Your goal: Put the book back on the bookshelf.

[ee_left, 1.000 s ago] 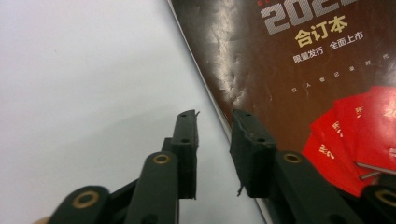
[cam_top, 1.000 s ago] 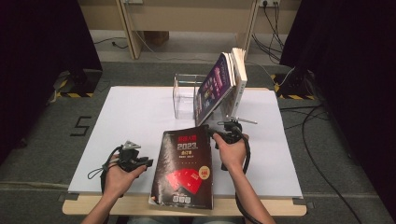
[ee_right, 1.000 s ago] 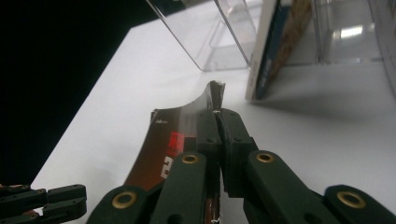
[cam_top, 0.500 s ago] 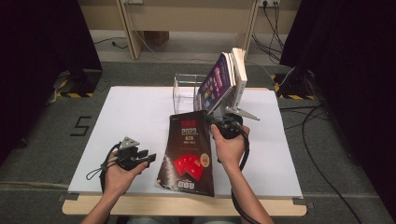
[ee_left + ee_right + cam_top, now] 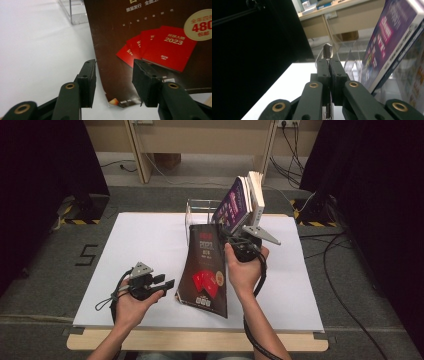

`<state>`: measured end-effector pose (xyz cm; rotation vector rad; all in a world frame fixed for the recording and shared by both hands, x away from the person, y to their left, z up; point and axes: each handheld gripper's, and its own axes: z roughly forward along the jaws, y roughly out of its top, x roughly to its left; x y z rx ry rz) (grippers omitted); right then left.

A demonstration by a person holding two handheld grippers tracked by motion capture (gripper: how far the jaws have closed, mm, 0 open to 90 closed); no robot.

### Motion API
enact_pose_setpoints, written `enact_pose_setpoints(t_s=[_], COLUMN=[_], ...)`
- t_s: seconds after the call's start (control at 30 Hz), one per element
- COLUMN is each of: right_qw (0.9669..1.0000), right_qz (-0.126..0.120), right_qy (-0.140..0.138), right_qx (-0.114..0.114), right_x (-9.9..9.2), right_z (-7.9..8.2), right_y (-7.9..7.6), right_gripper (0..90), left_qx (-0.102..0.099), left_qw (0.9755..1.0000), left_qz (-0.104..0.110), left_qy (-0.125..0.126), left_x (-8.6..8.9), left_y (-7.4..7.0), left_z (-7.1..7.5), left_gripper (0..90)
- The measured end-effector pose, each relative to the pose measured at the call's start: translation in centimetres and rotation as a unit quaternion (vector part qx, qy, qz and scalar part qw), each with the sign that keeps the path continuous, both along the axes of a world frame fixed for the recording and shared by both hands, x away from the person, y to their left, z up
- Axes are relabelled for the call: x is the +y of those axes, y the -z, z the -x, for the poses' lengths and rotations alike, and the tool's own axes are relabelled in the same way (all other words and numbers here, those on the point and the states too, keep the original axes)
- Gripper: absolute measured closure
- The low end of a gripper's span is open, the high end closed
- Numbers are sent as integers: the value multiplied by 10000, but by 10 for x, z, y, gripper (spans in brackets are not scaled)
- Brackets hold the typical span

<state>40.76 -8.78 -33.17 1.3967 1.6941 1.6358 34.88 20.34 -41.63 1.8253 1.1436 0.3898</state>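
White tabletop [image 5: 150, 240] under dark curtains: near its front edge the left tool [image 5: 167, 284], jaws just spreading, frees the magazine [image 5: 206, 270]. Right tool [image 5: 231, 241] pinches its top edge, tilted mid-tabletop; it could slip or bump leaning books [image 5: 240, 202].

A white tabletop [image 5: 125, 250] spreads across the middle of the high view. At its far edge, upper centre of the frame, stands a clear acrylic bookstand [image 5: 200, 210], with several books [image 5: 245, 200] leaning in it (the front cover purple). Grey carpet floor [image 5: 50, 270] lies around, with a "5" marking [image 5: 86, 255] at the left. Cables [image 5: 345, 245] trail at the right, and a wooden desk [image 5: 200, 140] runs along the top.
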Motion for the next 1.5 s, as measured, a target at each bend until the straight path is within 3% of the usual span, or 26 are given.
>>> enact_pose_setpoints(t_s=[0.8, 1.17, 1.5], right_qw=[9987, 9977, 9970], right_qz=[-28, -84, -86], right_qy=[141, 254, 299], right_qx=[-483, -627, -710], right_x=[7, 13, 19], right_z=[-5, -14, -20], right_y=[-24, -32, -40], right_gripper=[881, 881, 881], left_qx=[-321, -483, -672], left_qw=[9992, 9975, 9957], left_qz=[162, 326, 330], left_qy=[192, 391, 552], left_x=[-22, -40, -61], left_y=[-19, -37, -53], left_z=[-2, -8, -13], left_gripper=[550, 546, 546])
